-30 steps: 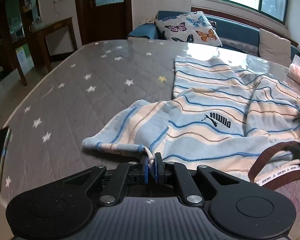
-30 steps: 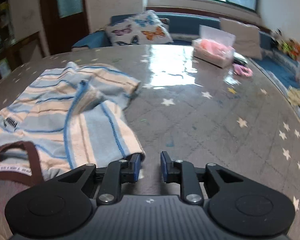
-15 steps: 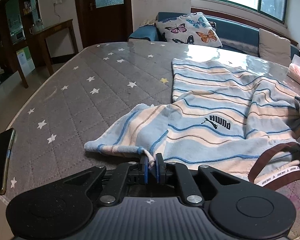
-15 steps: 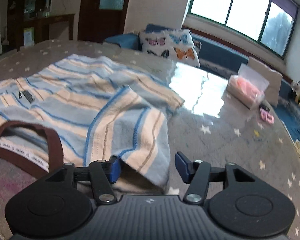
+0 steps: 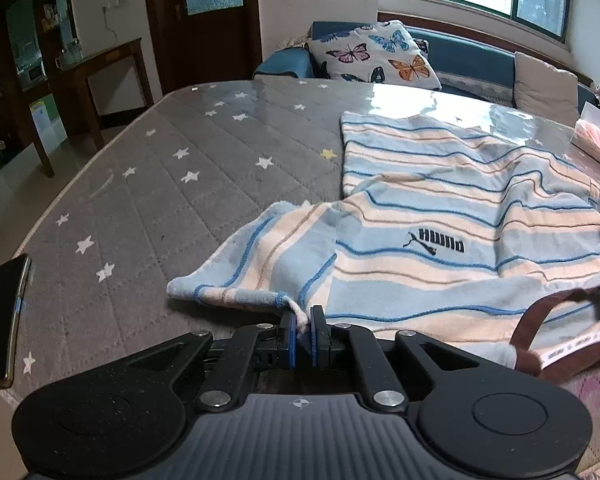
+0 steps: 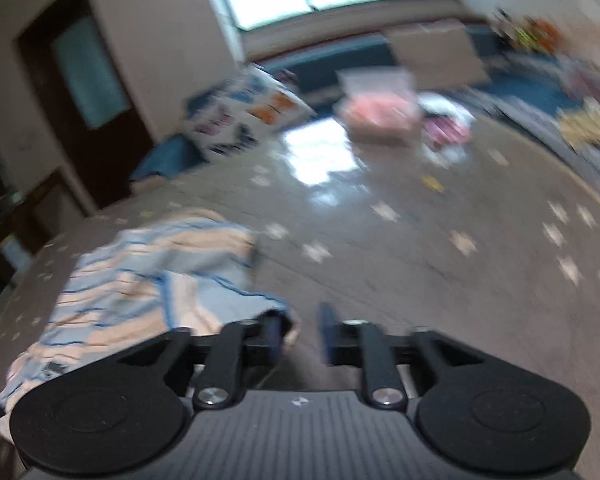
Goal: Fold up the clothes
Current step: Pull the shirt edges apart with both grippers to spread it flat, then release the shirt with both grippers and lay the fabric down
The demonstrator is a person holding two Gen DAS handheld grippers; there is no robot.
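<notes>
A blue and cream striped shirt with a brown collar lies spread on the grey star-patterned table. My left gripper is shut on the corner of the shirt's sleeve at the near edge; its jaws are just easing apart, with the cloth still pinched between the pads. In the blurred right wrist view, my right gripper is tilted low over the table at the shirt's right edge. Its jaws are closing. A bit of cloth edge lies by the left finger, not pressed.
A phone lies at the table's near left edge. A clear bag with something pink and small items sit at the table's far right. Behind the table is a sofa with a butterfly pillow.
The right gripper has rolled and swung from over the shirt to its right edge, blurring its view. The left gripper has stayed put, still holding the sleeve corner.
</notes>
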